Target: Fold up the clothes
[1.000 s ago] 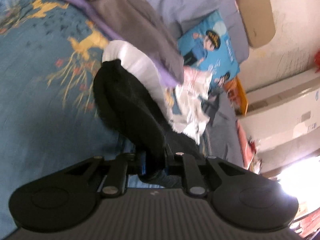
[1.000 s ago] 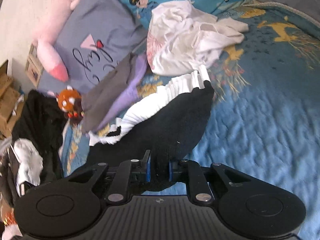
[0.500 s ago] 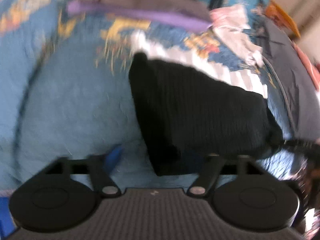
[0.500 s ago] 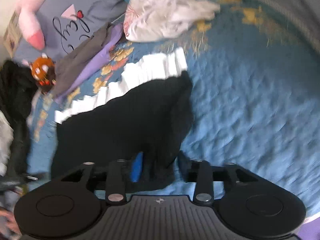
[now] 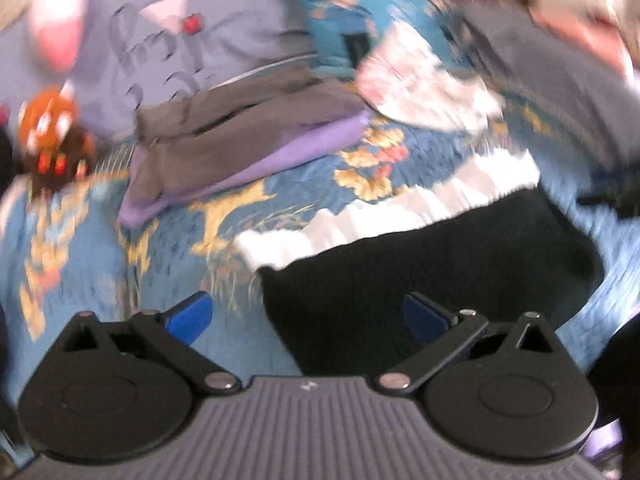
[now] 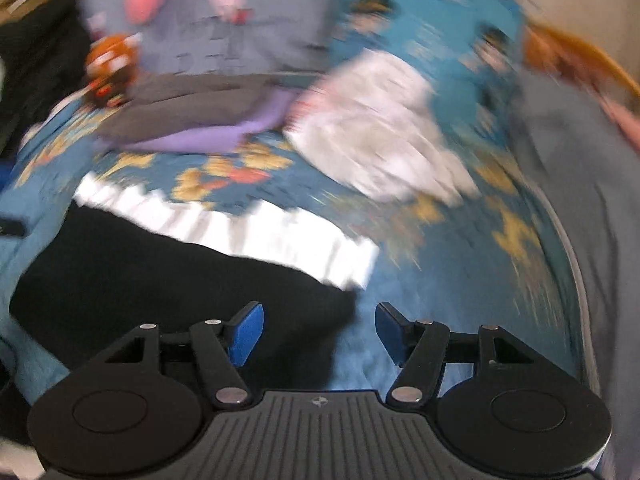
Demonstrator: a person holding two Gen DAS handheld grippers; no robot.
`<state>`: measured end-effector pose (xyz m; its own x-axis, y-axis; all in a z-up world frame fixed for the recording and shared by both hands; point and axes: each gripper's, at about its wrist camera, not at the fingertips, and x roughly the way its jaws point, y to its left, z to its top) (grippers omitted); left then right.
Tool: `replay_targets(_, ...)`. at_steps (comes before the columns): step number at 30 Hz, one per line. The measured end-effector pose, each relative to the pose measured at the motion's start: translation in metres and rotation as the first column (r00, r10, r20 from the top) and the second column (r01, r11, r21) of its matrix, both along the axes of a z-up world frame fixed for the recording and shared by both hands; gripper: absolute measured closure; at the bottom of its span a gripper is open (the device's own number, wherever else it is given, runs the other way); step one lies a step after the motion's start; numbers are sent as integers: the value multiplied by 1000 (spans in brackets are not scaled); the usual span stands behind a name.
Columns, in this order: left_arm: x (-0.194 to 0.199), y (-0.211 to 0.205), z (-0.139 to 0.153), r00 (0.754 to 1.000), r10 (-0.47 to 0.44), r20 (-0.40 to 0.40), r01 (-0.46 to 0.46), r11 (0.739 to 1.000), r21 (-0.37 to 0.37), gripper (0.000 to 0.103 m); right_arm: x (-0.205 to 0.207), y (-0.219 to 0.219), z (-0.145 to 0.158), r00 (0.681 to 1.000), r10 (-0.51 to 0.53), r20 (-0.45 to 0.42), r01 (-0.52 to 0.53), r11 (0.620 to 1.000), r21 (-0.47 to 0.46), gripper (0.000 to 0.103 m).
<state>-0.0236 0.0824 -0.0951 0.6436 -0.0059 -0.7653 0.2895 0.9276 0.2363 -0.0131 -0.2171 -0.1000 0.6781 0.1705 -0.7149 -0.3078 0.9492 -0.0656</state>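
Note:
A black garment [image 5: 420,264] with a white pleated trim [image 5: 400,208] lies flat on the blue patterned bedspread [image 5: 80,240]. My left gripper [image 5: 306,316] hovers over its near left corner. Its jaws are opening wide, and the blue pads [image 5: 188,316] touch nothing. In the right wrist view the same black garment [image 6: 160,280] fills the lower left, with its trim [image 6: 240,232] along the far edge. My right gripper [image 6: 318,332] hangs above the garment's right corner, jaws opening, pads [image 6: 246,332] clear of the cloth. Both views are blurred.
A folded grey and purple stack [image 5: 240,136] lies beyond the garment, with a crumpled white garment [image 5: 420,84] to its right. A lilac pillow [image 5: 180,32] and a blue cartoon pillow [image 5: 352,12] stand behind. An orange plush toy [image 5: 52,128] sits far left. A grey blanket [image 6: 580,160] borders the right.
Both grippers were shut on the black garment; both have opened and let it go. It now lies spread on the bed. Both views have rolled towards level, and the left gripper has pulled back.

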Motion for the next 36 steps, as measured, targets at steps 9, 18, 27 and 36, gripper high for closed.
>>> replay_targets(9,43,0,-14,998,-58,-5,58,987,151,0,46,46,-7,943,333,17,-318,913,-257,41)
replay_targets(18,72,43,-19,939,-341,-34,343,932,120,0,67,29,-13,857,509,-79,-505,799,-327,30)
replay_targets(27,81,59,-29,935,-342,-96,345,939,8,0,75,-5,-18,896,436,-85,-443,862,-247,29)
replay_targets(36,56,-2,-27,975,-217,-57,223,963,152,0,42,10,1,904,426,-36,-422,876,-232,19)
